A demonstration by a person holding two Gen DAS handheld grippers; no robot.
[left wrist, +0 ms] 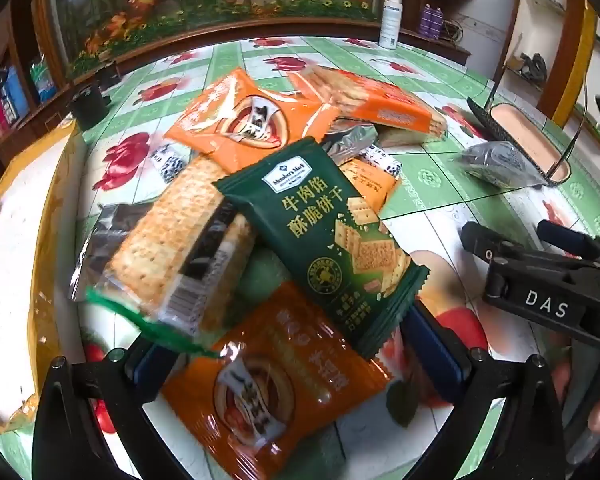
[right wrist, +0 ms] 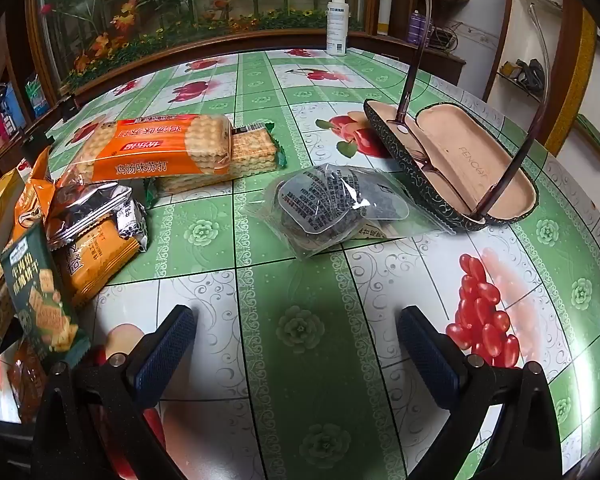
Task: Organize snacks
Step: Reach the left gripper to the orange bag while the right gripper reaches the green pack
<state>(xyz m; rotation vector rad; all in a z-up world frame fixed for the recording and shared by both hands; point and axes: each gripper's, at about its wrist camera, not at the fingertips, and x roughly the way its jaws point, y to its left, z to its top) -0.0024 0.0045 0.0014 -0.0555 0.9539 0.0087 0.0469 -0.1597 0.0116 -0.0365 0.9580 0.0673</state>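
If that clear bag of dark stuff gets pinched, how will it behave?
The clear bag looks crinkly and loose, so it would probably sag and flop. Its glossy film may slip between fingers. It lies flat, so rolling seems unlikely.

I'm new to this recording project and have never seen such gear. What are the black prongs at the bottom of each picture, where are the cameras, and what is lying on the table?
There is no robot here: a person holds a two-finger gripper in each hand, and a wide-angle camera on each looks forward along its fingers. The prongs are those fingers.

In the left wrist picture, the left gripper is open over a heap of snacks: a dark green cracker packet, a clear orange snack pouch and a clear sleeve of square crackers. The other gripper shows at the right edge.

In the right wrist picture, the right gripper is open and empty above the green flowered tablecloth. Ahead lie an orange soda-cracker pack, a clear bag with dark contents, an open patterned glasses case holding glasses, and a white spray bottle.
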